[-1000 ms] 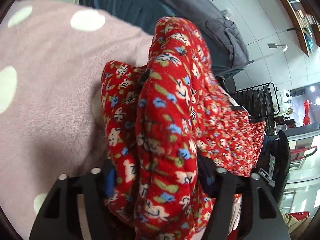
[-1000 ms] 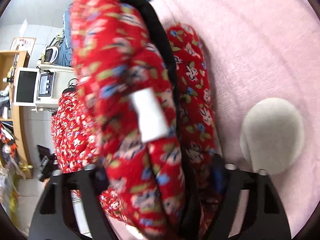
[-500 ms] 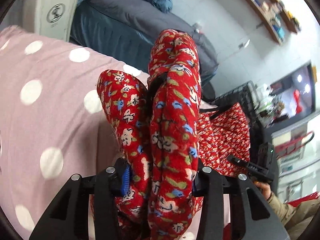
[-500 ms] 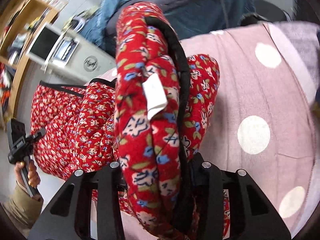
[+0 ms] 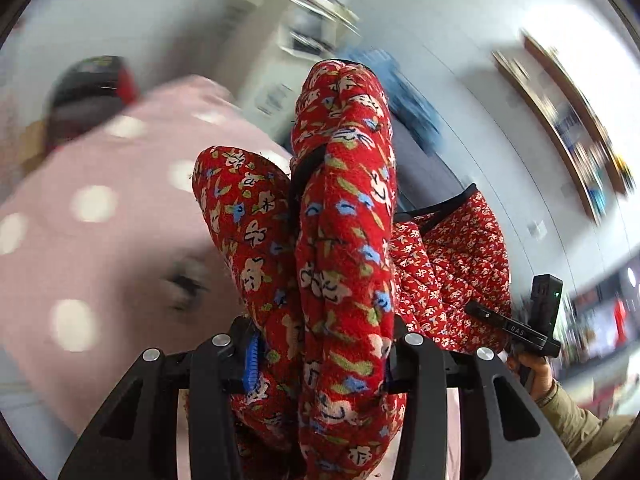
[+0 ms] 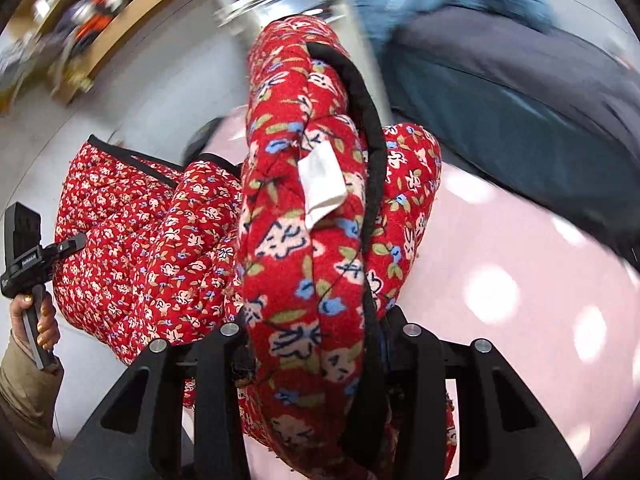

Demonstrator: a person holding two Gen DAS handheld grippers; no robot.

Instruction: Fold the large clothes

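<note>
The left gripper [image 5: 320,364] and right gripper [image 6: 316,344] are each clamped, part closed, on a thick bunched edge of the red floral garment [image 5: 344,240]. A two-point hold is judged to keep the quilted fabric spread for folding. The garment hangs between them above the pink dotted surface [image 5: 80,240]. At 3 o'clock in the left view, the person's hand [image 5: 532,372] carries the other gripper. Dark clothes [image 6: 520,100] lie at 1 o'clock in the right view, near the fold area.
</note>
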